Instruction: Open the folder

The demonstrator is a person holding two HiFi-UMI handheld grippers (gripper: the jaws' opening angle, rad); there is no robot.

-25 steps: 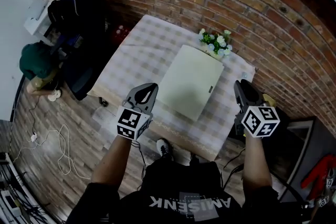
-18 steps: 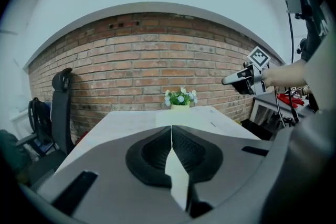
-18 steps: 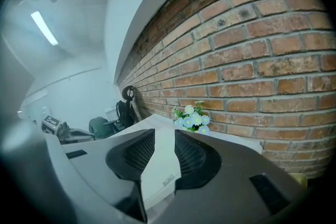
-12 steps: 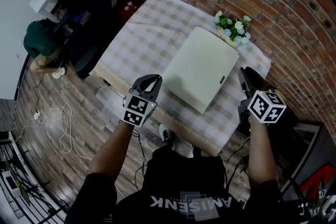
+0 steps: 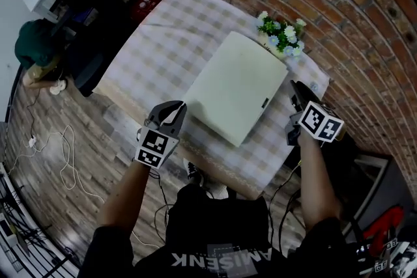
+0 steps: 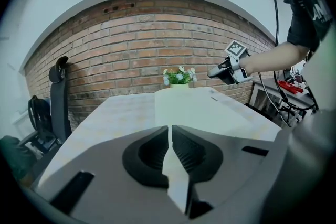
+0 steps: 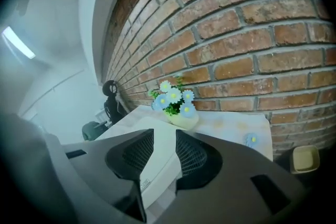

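Folder (image 5: 236, 86), flat pale rectangle, lies closed on checked tablecloth (image 5: 156, 49).

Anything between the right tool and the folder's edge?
Nothing visible. The right tool, its jaws just opened wide and gripping nothing, faces the folder edge with only bare tablecloth between them. The flowers sit at the far corner, off that line.

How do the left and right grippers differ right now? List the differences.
Jaws: the left gripper is shut and empty; the right gripper is open, having just been opening, with nothing between its jaws.
Place: the left hovers off the folder's near-left corner; the right is beside its right edge.
Both carry marker cubes.
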